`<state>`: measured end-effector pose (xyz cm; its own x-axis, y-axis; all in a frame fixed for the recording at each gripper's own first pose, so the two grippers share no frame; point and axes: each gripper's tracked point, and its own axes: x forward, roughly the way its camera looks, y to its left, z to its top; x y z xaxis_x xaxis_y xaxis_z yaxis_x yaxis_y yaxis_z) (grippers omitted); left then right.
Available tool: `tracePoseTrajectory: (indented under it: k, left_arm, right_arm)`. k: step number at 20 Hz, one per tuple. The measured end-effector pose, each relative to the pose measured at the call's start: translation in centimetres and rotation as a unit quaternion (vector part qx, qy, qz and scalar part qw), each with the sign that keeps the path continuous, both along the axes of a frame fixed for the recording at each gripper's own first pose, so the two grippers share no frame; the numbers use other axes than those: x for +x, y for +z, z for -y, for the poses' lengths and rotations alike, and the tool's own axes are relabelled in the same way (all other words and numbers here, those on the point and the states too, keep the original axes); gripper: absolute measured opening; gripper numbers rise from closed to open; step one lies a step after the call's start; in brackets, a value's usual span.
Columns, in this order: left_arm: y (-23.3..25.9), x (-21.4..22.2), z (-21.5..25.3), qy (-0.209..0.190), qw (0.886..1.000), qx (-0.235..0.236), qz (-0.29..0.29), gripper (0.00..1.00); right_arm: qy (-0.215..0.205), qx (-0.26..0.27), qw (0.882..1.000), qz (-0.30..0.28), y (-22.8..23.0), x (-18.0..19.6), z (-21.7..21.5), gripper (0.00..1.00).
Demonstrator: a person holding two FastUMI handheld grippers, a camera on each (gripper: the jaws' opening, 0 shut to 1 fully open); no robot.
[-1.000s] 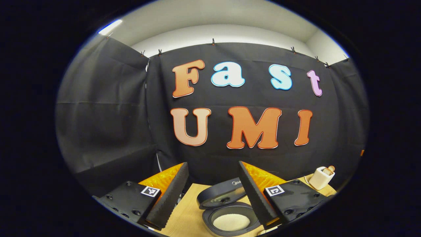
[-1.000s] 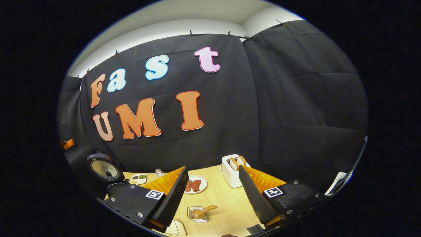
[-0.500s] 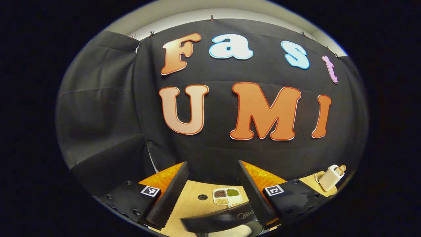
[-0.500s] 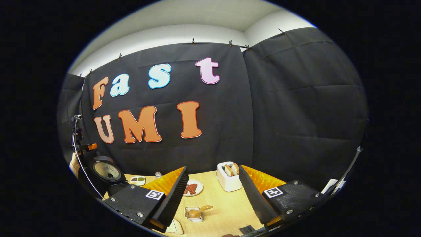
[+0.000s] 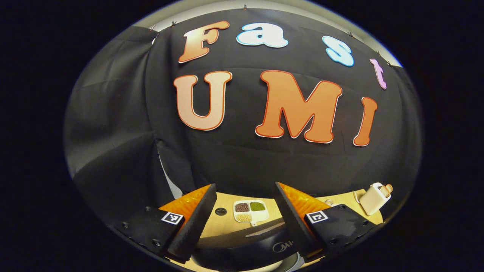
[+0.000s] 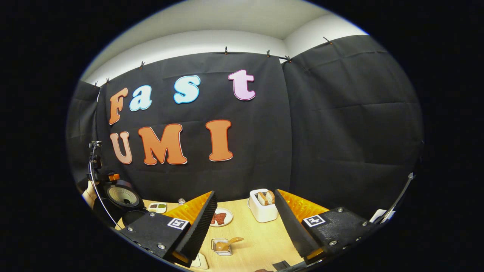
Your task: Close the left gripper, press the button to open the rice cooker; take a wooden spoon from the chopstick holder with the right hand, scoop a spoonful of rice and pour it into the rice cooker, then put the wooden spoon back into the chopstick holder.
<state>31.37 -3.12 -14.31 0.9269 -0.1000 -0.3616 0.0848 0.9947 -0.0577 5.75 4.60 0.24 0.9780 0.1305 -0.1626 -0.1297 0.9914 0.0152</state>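
**Rice cooker open, spoon waiting in its holder**

The rice cooker lies directly under the left gripper, its dark lid standing raised at the counter's far left in the right gripper view. Left fingers are spread, holding nothing. The right gripper hangs above the counter, fingers also spread and empty.

The lid looks to be already up, so fetching the wooden spoon seems next. It leans out of the small clear chopstick holder, just below the right fingers. Best to drop straight down and pinch the handle, not the bowl.

Nearby stand a toaster with bread, a plate, and a divided dish of grains. None blocks the descent.
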Motion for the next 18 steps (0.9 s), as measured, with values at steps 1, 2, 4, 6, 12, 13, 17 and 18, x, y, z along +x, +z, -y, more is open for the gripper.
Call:
tracePoseTrajectory:
  k: [1,2,4,6,12,13,17,18]
  left_arm:
    - [-0.3,-0.7,0.3,-0.006,1.0,-0.006,-0.003,1.0]
    - [-0.8,-1.4,0.8,-0.016,1.0,-0.01,-0.008,1.0]
    - [-1.8,-3.4,1.7,-0.031,0.999,-0.011,-0.016,0.97]
    - [-3.6,-5.5,2.7,-0.043,0.999,-0.007,-0.03,1.0]
    - [-10.6,-11.0,5.0,-0.068,0.996,0.012,-0.055,0.97]
    - [-12.0,-11.8,5.3,-0.065,0.996,-0.002,-0.065,1.0]
    - [-13.3,-12.8,5.4,-0.058,0.998,-0.003,-0.036,0.97]
    - [-13.5,-12.6,5.6,-0.059,0.998,0.0,-0.022,0.97]
  right_arm:
    - [0.004,0.001,1.0,0.001,0.1,0.1,-0.4,0.95]
    - [0.007,0.005,1.0,0.001,0.3,0.1,-0.8,0.95]
    - [0.019,0.014,1.0,0.0,0.3,-0.1,-1.7,0.95]
    - [0.029,0.019,0.999,0.001,0.4,-0.1,-2.4,0.95]
    - [0.056,0.019,0.998,-0.007,-0.6,-0.4,-4.7,1.0]
    - [0.06,0.016,0.998,-0.01,-0.8,-0.5,-4.9,1.0]
    - [0.066,0.02,0.997,-0.021,-1.3,-0.8,-5.4,0.95]
    - [0.064,0.023,0.997,-0.026,-1.5,-0.7,-5.3,0.94]
